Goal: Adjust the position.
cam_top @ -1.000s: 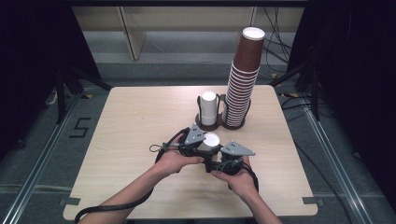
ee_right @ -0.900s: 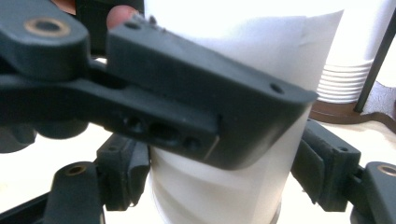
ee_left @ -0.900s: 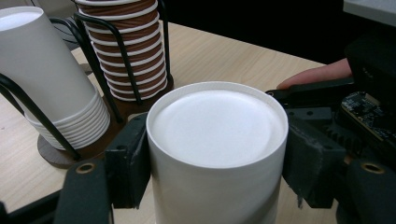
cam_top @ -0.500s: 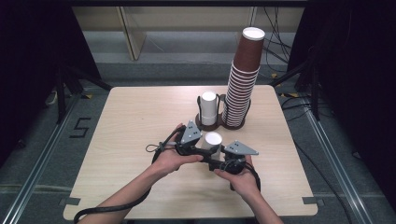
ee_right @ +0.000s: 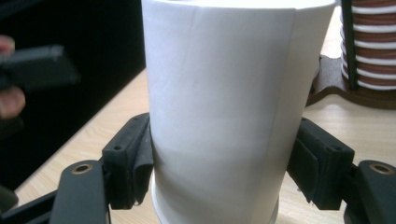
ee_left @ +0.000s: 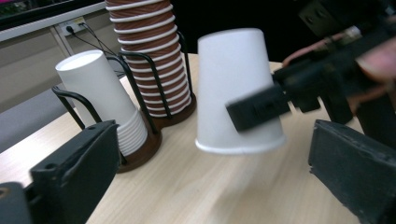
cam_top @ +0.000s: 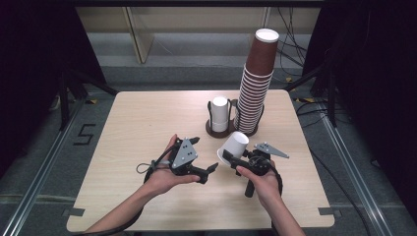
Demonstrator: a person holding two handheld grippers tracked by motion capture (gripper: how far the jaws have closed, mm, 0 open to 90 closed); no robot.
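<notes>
A white paper cup [cam_top: 235,146], upside down and tilted, is held near its rim by my right gripper [cam_top: 227,157]. In the right gripper view both pads [ee_right: 135,163] press on the cup [ee_right: 224,93]; these jaws have just eased a little wider, still on it. My left gripper [cam_top: 203,155] stands open to the cup's left, apart from it. Its jaws have just been opening and nothing is between them. In the left gripper view the cup [ee_left: 233,79] hangs ahead of the wide jaws, with one of the right gripper's fingers [ee_left: 261,105] across it.
A tall stack of brown cups [cam_top: 255,88] and a short stack of white cups [cam_top: 220,114] stand in a dark wire holder [cam_top: 216,132] at the table's back middle. The wooden table [cam_top: 137,123] drops to a grey floor on all sides.
The left gripper opened, let go of the white cup and drew away to the left. The right gripper kept the cup and carried it slightly right, tilting it.
</notes>
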